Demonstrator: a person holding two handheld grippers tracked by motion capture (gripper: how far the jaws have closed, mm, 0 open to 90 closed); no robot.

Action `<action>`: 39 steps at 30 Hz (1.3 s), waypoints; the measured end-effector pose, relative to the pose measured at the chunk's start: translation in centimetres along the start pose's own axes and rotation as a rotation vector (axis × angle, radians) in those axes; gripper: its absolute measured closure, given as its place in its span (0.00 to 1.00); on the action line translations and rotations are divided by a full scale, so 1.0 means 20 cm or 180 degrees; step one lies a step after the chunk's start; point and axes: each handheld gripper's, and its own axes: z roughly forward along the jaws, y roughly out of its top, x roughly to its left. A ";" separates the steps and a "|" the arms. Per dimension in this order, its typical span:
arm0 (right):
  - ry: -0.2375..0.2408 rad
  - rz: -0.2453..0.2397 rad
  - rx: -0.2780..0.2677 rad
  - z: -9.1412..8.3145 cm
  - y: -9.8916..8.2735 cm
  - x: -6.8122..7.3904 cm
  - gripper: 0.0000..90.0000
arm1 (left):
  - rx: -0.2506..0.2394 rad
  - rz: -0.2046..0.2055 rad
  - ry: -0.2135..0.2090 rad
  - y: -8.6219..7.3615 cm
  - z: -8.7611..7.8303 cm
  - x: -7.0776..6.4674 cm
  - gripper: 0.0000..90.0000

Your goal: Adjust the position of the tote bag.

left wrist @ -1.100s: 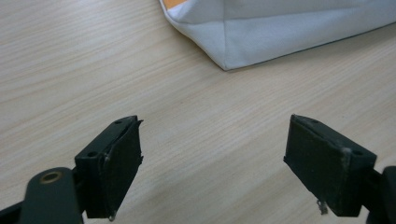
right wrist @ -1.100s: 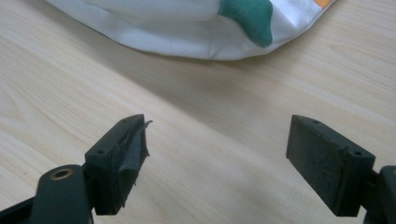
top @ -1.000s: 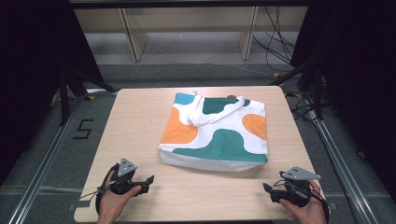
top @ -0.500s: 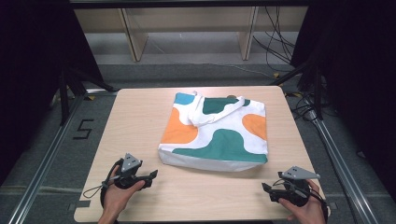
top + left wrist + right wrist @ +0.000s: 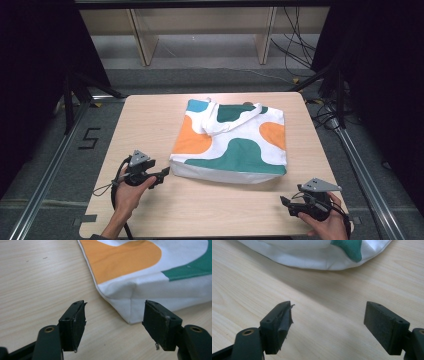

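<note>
now that the left gripper has slid up to the near-left corner of the white canvas tote bag with orange and green blobs lying flat on the wooden tabletop, its fingers have just been closing but grip nothing yet; looks like a corner grab is coming. right gripper sits wide open, empty.

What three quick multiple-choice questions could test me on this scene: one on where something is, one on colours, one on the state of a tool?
1. Where is the left gripper?
A. At the tote bag's near left corner
B. On top of the bag
C. At the table's far edge

2. Which colours are printed on the white bag?
A. Red and black
B. Orange, green and blue
C. Purple only

3. What do the right gripper's jaws hold?
A. The bag's strap
B. A cup
C. Nothing; they stand open

Answers: 1 A, the bag's corner lies just ahead of its jaws, untouched. 2 B, those patches show from above. 3 C, bare wood lies between the jaws.
</note>
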 end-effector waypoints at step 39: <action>-0.0038 0.0044 -0.0006 -0.01 0.00 0.02 0.27 | 0.0534 0.0114 -0.0237 0.11 0.34 0.08 0.95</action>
